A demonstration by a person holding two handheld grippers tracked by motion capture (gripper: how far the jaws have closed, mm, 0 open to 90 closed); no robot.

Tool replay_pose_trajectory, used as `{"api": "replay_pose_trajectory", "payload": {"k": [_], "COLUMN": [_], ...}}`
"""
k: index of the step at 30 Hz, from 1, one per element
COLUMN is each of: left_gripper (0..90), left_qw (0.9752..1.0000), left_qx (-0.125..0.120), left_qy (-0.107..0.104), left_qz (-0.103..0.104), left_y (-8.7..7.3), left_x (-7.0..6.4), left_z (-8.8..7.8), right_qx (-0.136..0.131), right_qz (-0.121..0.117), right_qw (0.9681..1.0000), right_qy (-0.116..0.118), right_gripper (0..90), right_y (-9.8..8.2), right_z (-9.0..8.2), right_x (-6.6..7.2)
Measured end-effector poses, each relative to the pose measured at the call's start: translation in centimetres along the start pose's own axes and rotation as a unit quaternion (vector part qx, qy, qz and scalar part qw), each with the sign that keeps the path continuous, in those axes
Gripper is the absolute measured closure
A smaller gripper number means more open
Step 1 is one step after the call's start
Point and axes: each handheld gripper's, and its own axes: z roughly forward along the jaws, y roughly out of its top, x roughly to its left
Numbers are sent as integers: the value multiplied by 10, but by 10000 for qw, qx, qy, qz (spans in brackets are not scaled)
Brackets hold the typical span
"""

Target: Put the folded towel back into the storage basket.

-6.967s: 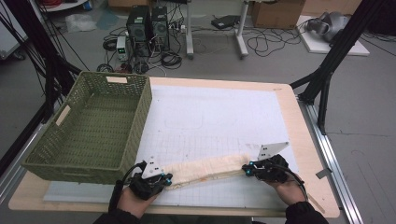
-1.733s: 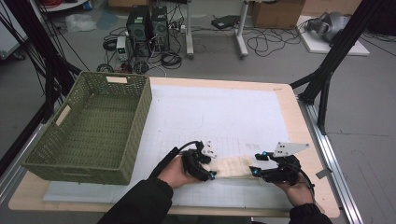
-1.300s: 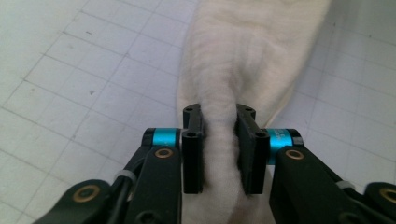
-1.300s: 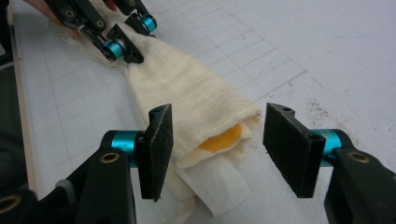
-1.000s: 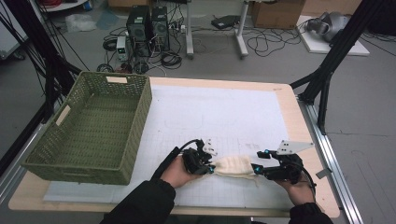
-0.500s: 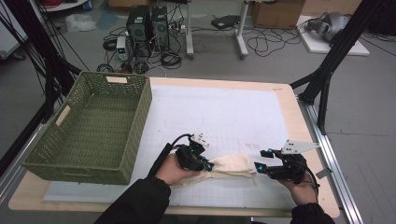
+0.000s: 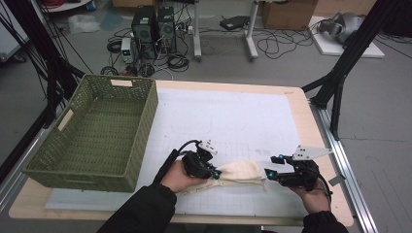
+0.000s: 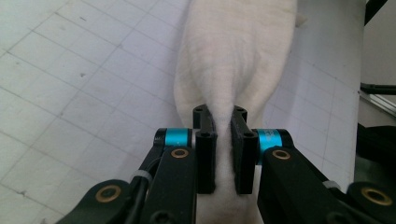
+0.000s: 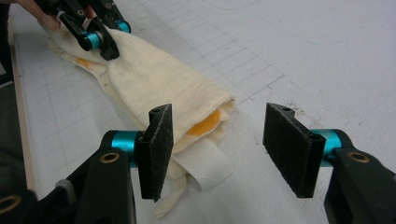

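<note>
Cream cloth [image 7: 240, 172], folded into a long roll with an orange patch inside, lies on the desk [image 7: 311, 121]. Left gripper [image 8: 225, 122] fingers pinch one end; right gripper [image 9: 232, 119] fingers stand open beside the other.

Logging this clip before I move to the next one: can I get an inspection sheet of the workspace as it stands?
Surface: wooden table covered by a white grid mat.
Job's things: cream cloth folded over on the mat, a white strap and an orange patch at its open end.
Clutter: green woven basket at the table's left; nothing seen inside it.
Grippers: left claw pinched shut on the cloth; right claw open, the cloth's end beside one pad.
Cables: a black cable loops from the left claw; more lie on the floor.
Surroundings: computer towers, cardboard box, black stand legs.
</note>
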Motion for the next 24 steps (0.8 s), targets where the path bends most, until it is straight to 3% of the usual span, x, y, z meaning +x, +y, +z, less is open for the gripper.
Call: {"api": "replay_pose_trajectory", "payload": {"k": [3,5,8,10,16,20,24], "left_gripper": [809,709,543,494,476,590,609], "left_qw": [9998,9993,9990,9989,9975,9941,9922], "left_qx": [189,316,307,333,350,296,221], "left_qy": [-75,-161,-311,-300,-68,307,489], "left_qz": [78,87,36,102,614,995,1128], "left_y": [-2,-2,-2,-2,-5,-7,-10], "left_x": [-2,-2,-5,-7,-16,-20,-26], "left_z": [7,9,11,11,12,13,13], "right_qx": [21,37,27,29,31,35,51], "right_qz": [-33,-21,-38,-29,-62,-58,-69], "right_qw": [10000,10000,10000,10000,10000,10000,10000], "right_qy": [-4,-3,-7,9,-10,-7,-14], "right_gripper": [422,422,422,422,422,422,421], "right_y": [0,0,0,0,1,1,2], "right_z": [1,1,1,1,1,1,1], "right_x": [0,1,0,0,1,1,1]}}
